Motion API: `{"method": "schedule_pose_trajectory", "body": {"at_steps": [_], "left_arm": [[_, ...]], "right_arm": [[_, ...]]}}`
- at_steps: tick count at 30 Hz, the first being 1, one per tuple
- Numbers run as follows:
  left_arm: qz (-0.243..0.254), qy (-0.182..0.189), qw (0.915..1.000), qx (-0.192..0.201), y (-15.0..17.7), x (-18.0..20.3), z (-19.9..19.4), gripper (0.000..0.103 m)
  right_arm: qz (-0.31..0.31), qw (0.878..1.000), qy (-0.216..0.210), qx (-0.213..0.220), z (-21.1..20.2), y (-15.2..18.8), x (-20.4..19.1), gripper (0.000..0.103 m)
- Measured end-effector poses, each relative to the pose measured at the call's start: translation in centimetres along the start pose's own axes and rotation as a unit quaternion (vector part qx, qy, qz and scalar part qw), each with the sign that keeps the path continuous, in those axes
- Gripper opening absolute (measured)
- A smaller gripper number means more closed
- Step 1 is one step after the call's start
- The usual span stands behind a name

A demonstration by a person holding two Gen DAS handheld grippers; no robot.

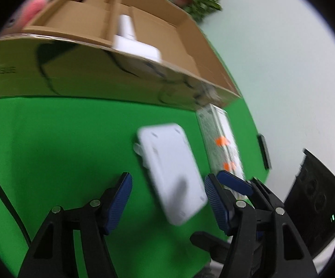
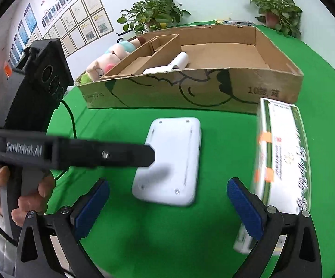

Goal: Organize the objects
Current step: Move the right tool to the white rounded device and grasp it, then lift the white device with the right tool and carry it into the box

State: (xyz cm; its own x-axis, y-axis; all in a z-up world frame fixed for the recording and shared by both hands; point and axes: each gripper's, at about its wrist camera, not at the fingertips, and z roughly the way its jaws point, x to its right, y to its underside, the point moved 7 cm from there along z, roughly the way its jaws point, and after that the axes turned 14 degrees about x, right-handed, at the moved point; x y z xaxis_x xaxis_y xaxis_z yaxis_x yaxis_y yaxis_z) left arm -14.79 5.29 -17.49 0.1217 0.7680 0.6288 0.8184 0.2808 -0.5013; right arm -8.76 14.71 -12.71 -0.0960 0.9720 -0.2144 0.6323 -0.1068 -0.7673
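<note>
A flat white device (image 1: pixel 172 169) (image 2: pixel 169 159) lies face down on the green cloth (image 1: pixel 63 150), in front of the cardboard box (image 2: pixel 156 92). My left gripper (image 1: pixel 167 199) hangs over its near end. Its right pad is at the device's edge and its left pad stands clear, so the jaws are open. From the side, the left gripper (image 2: pixel 149 155) reaches in over the device. My right gripper (image 2: pixel 167 208) is wide open just short of the device with nothing between its pads. One of its fingers (image 1: pixel 234 183) shows beside a white and green carton (image 2: pixel 283 153).
The open cardboard box (image 1: pixel 75 76) has dividers and holds a white item (image 2: pixel 179 62) (image 1: pixel 128 30). A plush toy (image 2: pixel 105 62) lies behind its left end. Potted plants (image 2: pixel 153 14) (image 2: pixel 276 7) stand at the back wall. A hand (image 2: pixel 28 192) grips the left gripper's handle.
</note>
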Motion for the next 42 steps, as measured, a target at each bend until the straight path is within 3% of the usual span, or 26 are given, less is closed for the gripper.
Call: {"method": "schedule_pose_trajectory", "body": {"at_steps": [5,8,10,11,13,14,17,19,22,27,32,40,42], "left_arm": [[-0.014,-0.006,0.9999,-0.001,-0.5,-0.3,0.6,0.063],[-0.031,0.013,0.9994,-0.003,-0.5,-0.5,0.9,0.063],[-0.04,0.023,0.9989,-0.002,-0.4,-0.4,1.0,0.063],[-0.042,0.025,0.9988,-0.002,-0.4,-0.4,1.0,0.062],[-0.045,0.034,0.9983,-0.013,0.0,-0.3,1.3,0.049],[-0.047,0.039,0.9979,-0.02,0.4,-0.2,1.5,0.042],[-0.042,0.037,0.9983,-0.017,0.9,0.2,1.4,0.041],[-0.034,0.025,0.999,-0.017,1.3,0.3,1.2,0.032],[-0.025,0.021,0.9994,-0.014,1.7,0.7,0.7,0.031],[-0.001,0.024,0.9996,0.017,0.9,2.8,-1.3,0.031],[0.04,0.031,0.9973,0.052,-1.0,6.3,-3.5,0.03],[0.119,0.038,0.9854,0.116,-4.9,11.7,-7.6,0.026],[0.137,0.038,0.9816,0.127,-6.7,13.5,-7.0,0.025]], "right_arm": [[-0.038,0.999,0.018,-0.013,2.9,-0.3,-1.5,0.102],[-0.049,0.998,0.033,-0.022,3.5,0.5,-2.1,0.099],[-0.048,0.997,0.046,-0.031,4.0,1.1,-2.1,0.091],[-0.045,0.997,0.056,-0.037,4.0,1.6,-2.1,0.088],[-0.061,0.994,0.084,-0.031,3.8,2.1,-2.1,0.071],[-0.064,0.994,0.089,-0.028,3.6,2.2,-2.2,0.068],[-0.048,0.995,0.081,-0.035,3.3,2.6,-2.8,0.067],[-0.035,0.996,0.076,-0.035,3.0,2.7,-3.0,0.067],[-0.011,0.997,0.064,-0.036,2.4,2.9,-3.0,0.067],[-0.014,0.998,0.064,-0.004,0.1,2.0,-3.4,0.066],[-0.023,0.996,0.069,0.045,-2.0,-1.3,-3.5,0.066],[-0.052,0.987,0.088,0.124,-4.8,-7.2,-3.3,0.066],[-0.05,0.985,0.09,0.139,-5.1,-8.8,-3.0,0.066]]}}
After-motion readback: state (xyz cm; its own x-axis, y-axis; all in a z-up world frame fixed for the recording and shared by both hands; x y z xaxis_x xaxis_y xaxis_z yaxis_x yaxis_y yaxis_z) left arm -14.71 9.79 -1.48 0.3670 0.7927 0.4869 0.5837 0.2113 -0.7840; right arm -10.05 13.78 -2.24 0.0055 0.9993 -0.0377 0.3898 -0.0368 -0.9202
